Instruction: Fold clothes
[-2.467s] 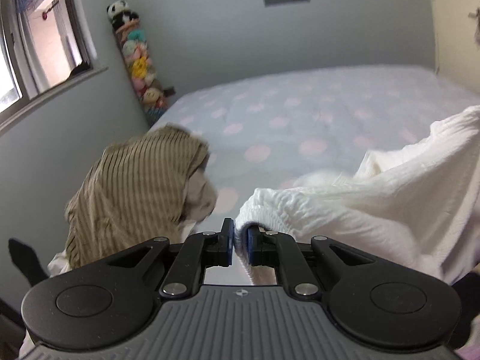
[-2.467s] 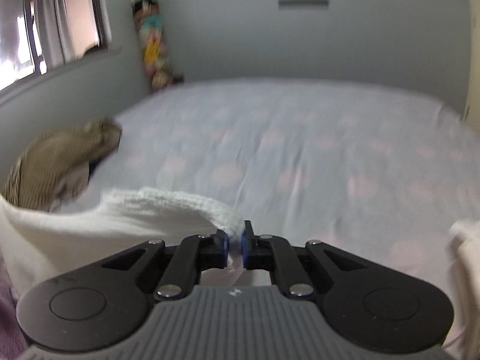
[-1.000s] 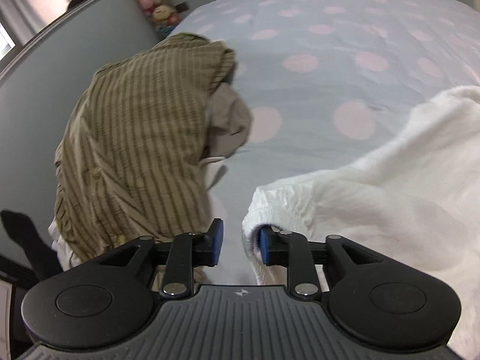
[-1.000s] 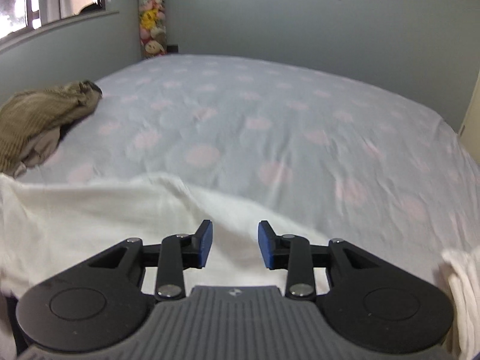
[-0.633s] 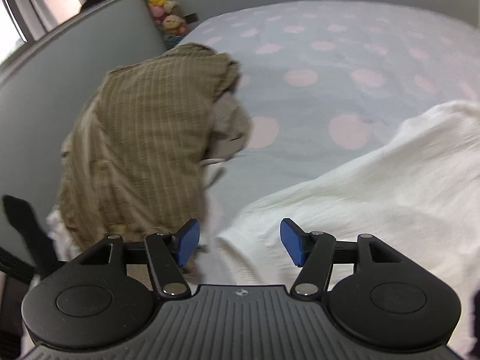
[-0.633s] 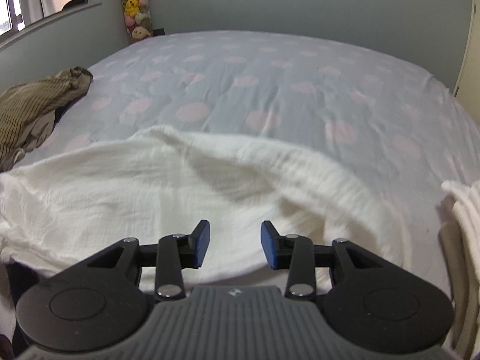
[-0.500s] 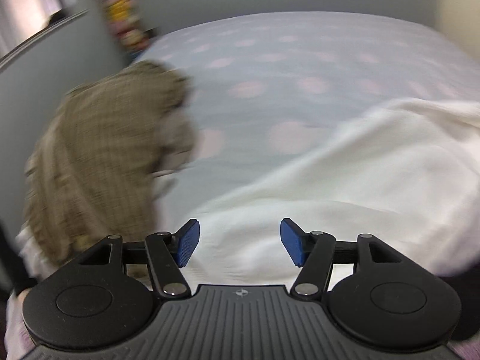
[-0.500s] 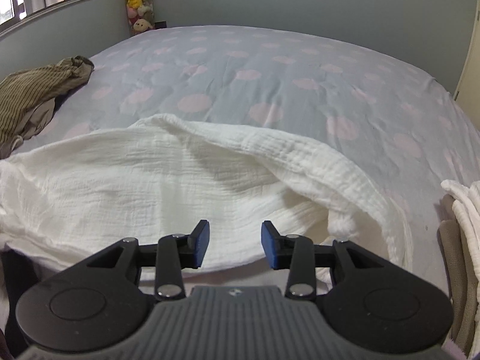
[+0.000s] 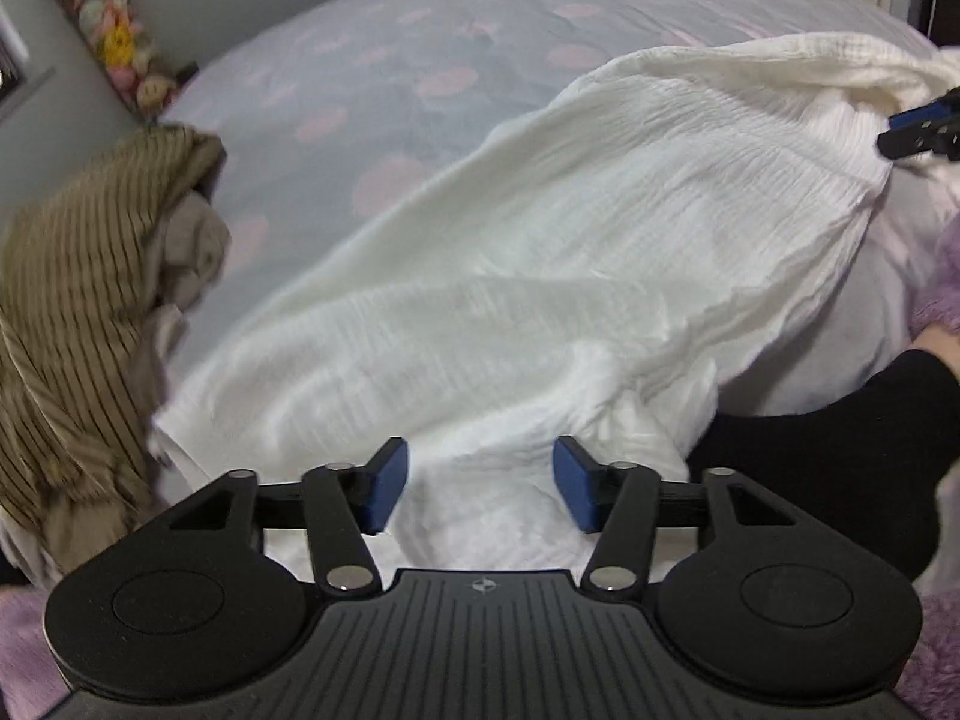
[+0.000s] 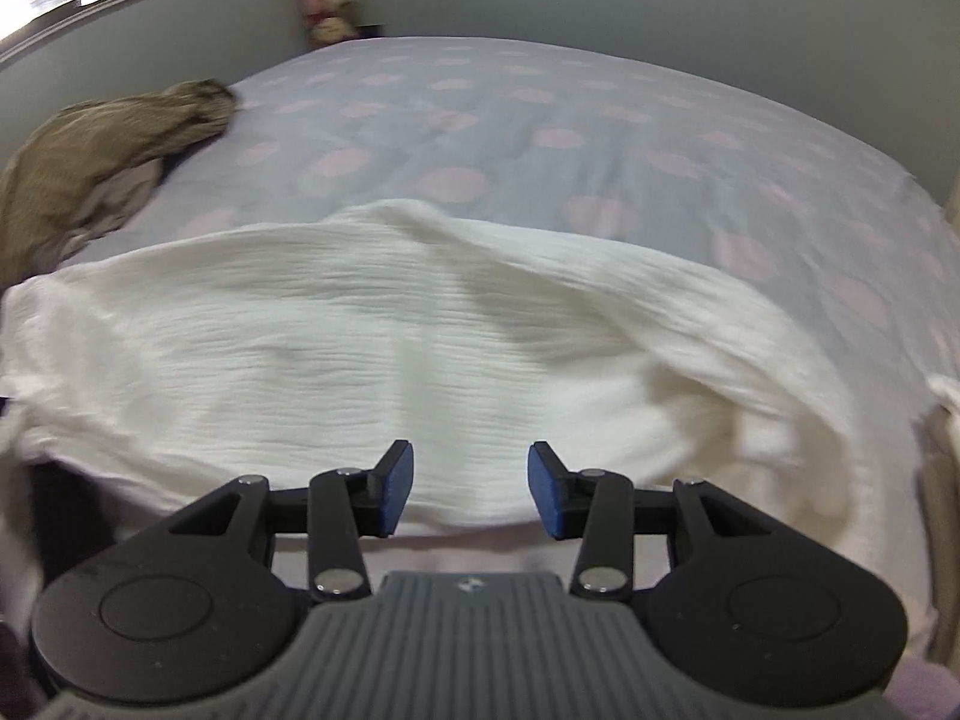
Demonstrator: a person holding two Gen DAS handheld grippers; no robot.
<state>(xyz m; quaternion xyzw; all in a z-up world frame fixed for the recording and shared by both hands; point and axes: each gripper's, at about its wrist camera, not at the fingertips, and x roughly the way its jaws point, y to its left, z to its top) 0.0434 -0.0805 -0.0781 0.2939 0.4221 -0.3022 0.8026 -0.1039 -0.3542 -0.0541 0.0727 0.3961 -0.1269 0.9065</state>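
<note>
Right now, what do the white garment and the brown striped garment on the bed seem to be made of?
The white garment looks like light crinkled cotton gauze, matte: fine ripple lines run across it and it lies in soft folds. The brown striped garment looks like a thin woven shirt fabric, olive-brown with narrow dark stripes, matte and limp; the exact fibre cannot be told. The bed sheet looks like smooth printed cotton with pink dots.

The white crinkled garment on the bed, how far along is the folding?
Done: the white crinkled cotton garment lies spread on the dotted bedsheet. In hand: nothing; the left hand-held gripper is closing above its near edge, pads clear. Left: every fold, and the olive striped shirt lies crumpled.
</note>
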